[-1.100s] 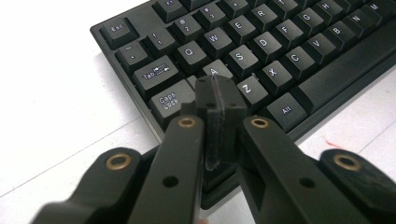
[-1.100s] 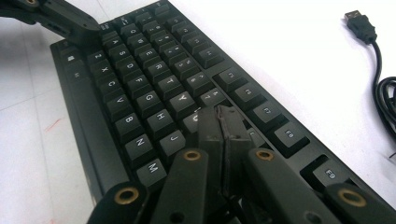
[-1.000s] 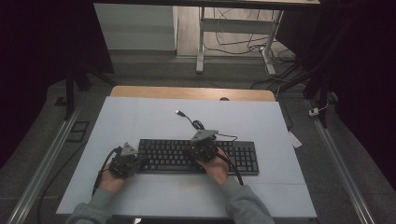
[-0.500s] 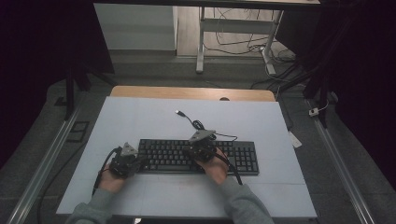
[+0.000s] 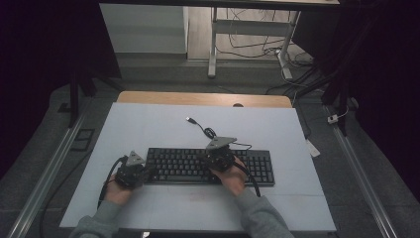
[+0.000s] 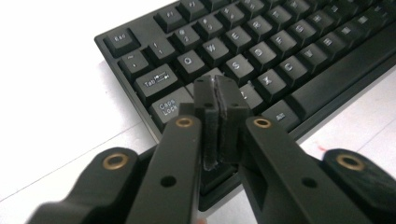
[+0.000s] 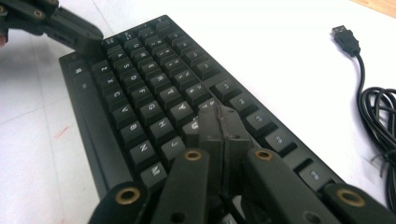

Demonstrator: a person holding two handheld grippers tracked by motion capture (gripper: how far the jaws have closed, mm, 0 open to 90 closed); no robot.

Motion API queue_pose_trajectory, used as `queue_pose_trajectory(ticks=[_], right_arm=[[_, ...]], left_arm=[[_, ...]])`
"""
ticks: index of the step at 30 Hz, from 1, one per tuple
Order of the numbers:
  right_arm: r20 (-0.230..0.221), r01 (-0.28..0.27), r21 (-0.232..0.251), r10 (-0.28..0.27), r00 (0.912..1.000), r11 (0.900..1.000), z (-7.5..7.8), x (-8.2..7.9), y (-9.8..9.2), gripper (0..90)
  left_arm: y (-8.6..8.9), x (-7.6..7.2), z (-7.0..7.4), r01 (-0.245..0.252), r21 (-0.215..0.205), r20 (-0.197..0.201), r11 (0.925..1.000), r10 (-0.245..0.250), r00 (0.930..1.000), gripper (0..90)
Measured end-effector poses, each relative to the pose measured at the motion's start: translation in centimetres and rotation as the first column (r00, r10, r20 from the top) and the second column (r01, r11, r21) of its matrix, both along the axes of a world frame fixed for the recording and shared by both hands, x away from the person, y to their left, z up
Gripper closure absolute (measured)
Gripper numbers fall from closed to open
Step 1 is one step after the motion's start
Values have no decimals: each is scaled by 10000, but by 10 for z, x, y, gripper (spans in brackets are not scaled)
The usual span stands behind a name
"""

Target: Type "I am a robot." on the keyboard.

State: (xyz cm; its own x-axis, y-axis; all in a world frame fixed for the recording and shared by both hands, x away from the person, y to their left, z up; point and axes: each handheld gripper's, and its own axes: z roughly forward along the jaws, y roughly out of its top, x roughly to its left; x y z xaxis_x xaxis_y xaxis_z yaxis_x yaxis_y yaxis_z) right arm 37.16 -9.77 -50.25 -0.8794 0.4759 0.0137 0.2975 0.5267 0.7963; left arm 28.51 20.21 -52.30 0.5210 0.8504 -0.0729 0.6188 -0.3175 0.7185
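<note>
White tabletop (image 5: 163,124) bears the keyboard (image 5: 188,166) beneath both closed, empty tongs (image 6: 218,95) (image 7: 219,123).

Beyond my work, the white table top (image 5: 148,124) has a bare wooden strip (image 5: 203,98) along its far edge, with a small dark spot (image 5: 238,105) where the two meet. Metal rails (image 5: 47,173) run down both sides of the table. Past the far edge I see grey floor with white desk legs (image 5: 214,44) and loose cables (image 5: 257,42) tangled around them. A small white plug or adapter (image 5: 333,118) lies on the floor to the right, and a white tag (image 5: 312,148) sits by the table's right edge. There is a faint red mark (image 7: 61,133) on the table top.
</note>
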Motion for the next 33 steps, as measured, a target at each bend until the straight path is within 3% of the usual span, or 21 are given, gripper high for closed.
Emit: queue_pose_trajectory(ticks=[5,12,19,24,33], right_arm=[[-103,127,69,-126,9999,9999,1,0,-7,711],[-74,149,167,-148,9999,9998,2,-2,-10,602],[-28,257,275,-256,9997,9993,5,-7,-23,564],[-35,363,288,-362,9993,9989,5,-11,-34,558],[19,552,290,-553,9985,9981,5,-20,-54,554]], left_arm=[[2,-1,3,-69,-204,171,9998,73,9998,785],[6,-2,4,-378,-431,337,9984,393,9987,574],[7,-2,6,-496,-660,233,9966,512,9984,436],[9,-2,9,-245,-892,72,9957,253,9997,323],[10,-1,15,83,-1125,117,9936,-70,9999,233]])
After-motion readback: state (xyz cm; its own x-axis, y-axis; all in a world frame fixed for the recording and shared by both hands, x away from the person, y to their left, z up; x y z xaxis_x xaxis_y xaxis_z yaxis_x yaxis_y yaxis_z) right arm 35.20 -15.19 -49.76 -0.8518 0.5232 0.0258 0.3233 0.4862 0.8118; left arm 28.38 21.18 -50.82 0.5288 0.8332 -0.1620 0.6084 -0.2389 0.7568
